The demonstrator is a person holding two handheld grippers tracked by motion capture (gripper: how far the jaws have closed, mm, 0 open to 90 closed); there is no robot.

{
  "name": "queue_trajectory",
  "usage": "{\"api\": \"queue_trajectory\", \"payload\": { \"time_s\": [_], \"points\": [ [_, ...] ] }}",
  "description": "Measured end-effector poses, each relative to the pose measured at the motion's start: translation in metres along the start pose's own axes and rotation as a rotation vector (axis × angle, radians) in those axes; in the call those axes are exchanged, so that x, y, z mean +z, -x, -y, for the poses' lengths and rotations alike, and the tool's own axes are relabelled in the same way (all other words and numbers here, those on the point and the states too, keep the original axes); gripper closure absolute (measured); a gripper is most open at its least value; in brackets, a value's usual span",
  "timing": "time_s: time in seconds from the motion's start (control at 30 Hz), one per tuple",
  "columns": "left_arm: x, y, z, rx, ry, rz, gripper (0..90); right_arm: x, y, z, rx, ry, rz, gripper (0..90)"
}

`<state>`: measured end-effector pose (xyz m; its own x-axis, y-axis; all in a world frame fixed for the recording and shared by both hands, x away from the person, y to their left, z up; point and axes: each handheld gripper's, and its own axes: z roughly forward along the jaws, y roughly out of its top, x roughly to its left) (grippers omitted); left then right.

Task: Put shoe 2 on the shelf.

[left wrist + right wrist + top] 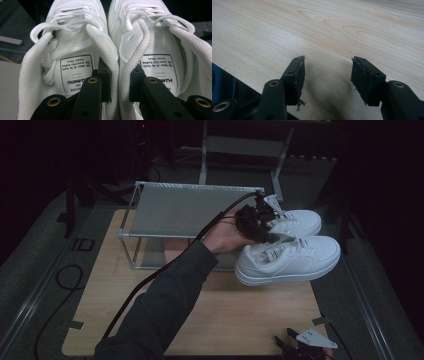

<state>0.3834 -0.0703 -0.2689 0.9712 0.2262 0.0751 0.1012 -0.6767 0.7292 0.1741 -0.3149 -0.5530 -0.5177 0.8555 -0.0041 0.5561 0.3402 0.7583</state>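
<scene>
Sneakers [287, 255] | white pair above the surface's [240, 315] far right corner, beside rack [190, 210] | left tool [260, 222] pinches both inner collars together | right tool [295, 345] wide, empty, near edge | advice: keep grip firm, lift level, heels paired.

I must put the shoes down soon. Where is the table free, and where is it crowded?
Free: the wooden table between the sleeve and the right tongs. Crowded: the far side, with the metal rack and the shoes beside it.
</scene>
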Motion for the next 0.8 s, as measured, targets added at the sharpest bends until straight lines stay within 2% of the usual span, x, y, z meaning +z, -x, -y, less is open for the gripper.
{"api": "queue_trajectory", "payload": {
  "time_s": [0.23, 0.53, 0.8],
  "points": [
    [-0.004, -0.01, 0.001, -0.036, 0.007, -0.025, 77.6, 0.0, 0.0, 0.0, 0.001, 0.0, 0.001, 43.7],
    [-0.006, -0.023, 0.003, -0.074, -0.008, -0.054, 77.5, 0.0, 0.0, 0.0, 0.002, 0.001, 0.001, 43.7],
    [-0.007, -0.029, 0.004, -0.087, -0.031, -0.103, 77.5, 0.0, 0.0, 0.0, 0.003, 0.002, 0.0, 43.7]
  ]
}}
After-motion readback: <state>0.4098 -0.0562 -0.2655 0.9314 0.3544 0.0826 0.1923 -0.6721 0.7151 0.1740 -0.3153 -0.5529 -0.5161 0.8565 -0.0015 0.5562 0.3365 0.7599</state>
